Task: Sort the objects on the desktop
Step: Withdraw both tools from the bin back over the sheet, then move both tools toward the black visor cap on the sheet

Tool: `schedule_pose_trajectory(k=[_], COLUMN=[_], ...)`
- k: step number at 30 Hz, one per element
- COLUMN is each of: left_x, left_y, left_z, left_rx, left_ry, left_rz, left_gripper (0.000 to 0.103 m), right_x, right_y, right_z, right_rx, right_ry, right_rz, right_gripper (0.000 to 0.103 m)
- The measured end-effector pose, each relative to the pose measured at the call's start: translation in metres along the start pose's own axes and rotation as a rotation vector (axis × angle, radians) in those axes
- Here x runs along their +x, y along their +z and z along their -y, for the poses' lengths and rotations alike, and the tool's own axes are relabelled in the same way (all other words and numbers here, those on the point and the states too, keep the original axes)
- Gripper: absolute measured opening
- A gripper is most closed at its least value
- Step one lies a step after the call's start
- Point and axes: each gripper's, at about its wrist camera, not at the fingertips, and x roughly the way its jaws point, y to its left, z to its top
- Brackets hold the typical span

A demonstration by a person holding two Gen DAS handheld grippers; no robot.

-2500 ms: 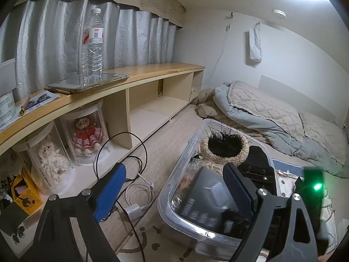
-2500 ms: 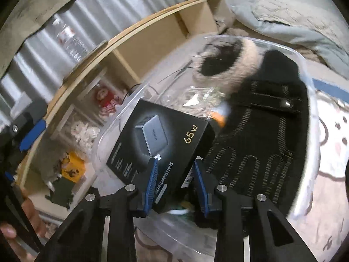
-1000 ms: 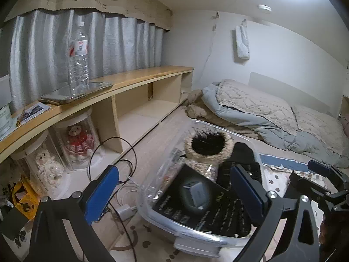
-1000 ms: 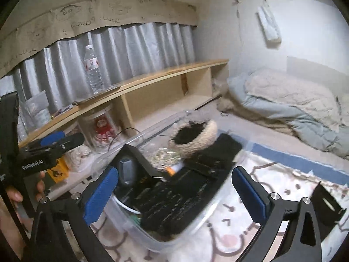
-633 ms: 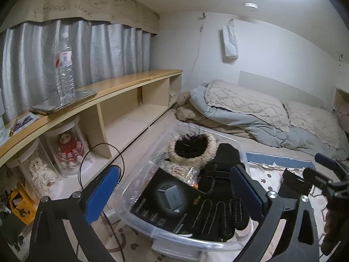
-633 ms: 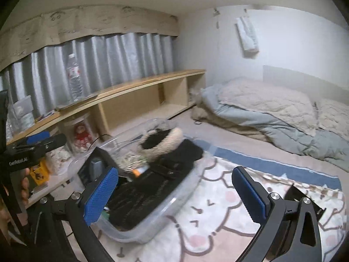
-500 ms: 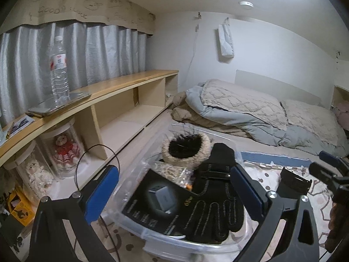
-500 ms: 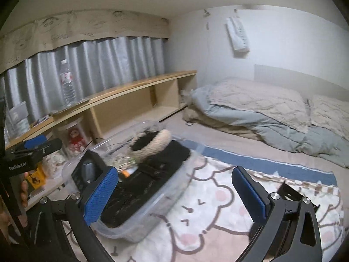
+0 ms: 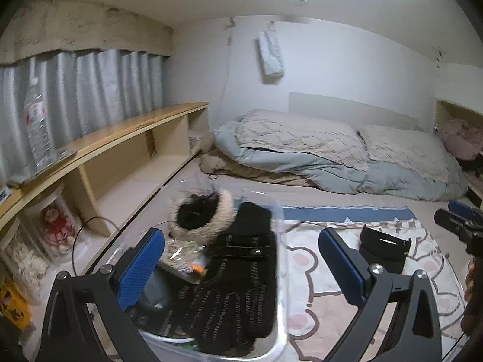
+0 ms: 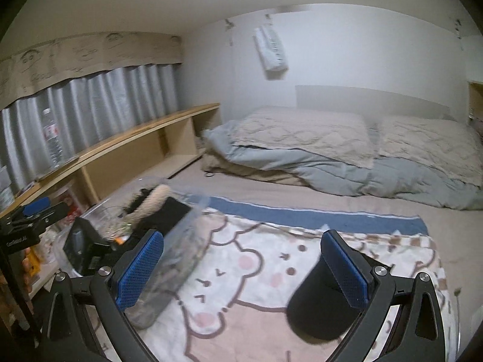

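while both my left gripper (image 9: 241,265) and right gripper (image 10: 243,267) gape wide and empty, a blind swing at the dark object (image 10: 320,307) on the mat (image 10: 241,274) may clip the clear bin (image 10: 181,241); i judge the blur risky.

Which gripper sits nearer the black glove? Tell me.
Left. The left gripper hangs right over the black glove in the clear bin; the right gripper is off over the mat.

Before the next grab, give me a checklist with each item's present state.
1. Right gripper open and empty: ok.
2. Left gripper open and empty: ok.
3. Black item centred between the right gripper's fingers: not ok, it sits off by the right-hand finger.
4. Black item lying alone on the bear mat: ok.
5. Room in the clear bin beside the gloves: cannot tell.
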Motion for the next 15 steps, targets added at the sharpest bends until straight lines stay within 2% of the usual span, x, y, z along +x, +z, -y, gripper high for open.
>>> schedule_pose_trajectory(k=[15], left_x=[0.027], left_y=[0.009], left_z=[0.072], left_rx=[-0.010], left_ry=[-0.140], left_rz=[-0.027], left_gripper=[0.103], right_x=[-0.019], right_y=[-0.015], right_z=[0.083], right_rx=[0.107], right_ry=[-0.164], right_rz=[-0.017], right_gripper=[0.103])
